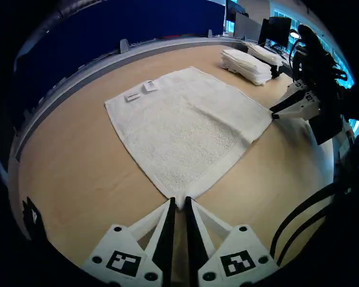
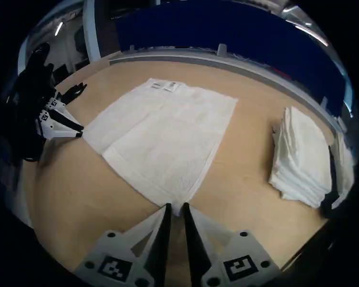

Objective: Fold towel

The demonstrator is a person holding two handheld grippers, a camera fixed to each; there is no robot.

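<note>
Where the left gripper view looks along its own fingers, the left tool is drawn narrow, both fingers pinching the near corner of the towel. That single towel lies spread flat on the worktop and reaches away from the tool. Two small tags sit at its far edge. At the towel's right-hand corner, the right tool has its tips close together on the cloth. One stack of folded towels stands well beyond the spread towel, with a second pile just behind it.

In the right gripper view, the right tool is also narrow, nipping the near corner of the towel. The left tool meets the towel's left corner, its tips brought to a point there. The two tags lie side by side at the far edge. One stack rests on the worktop to the right, well apart from the towel, its layers too fine to count.
</note>
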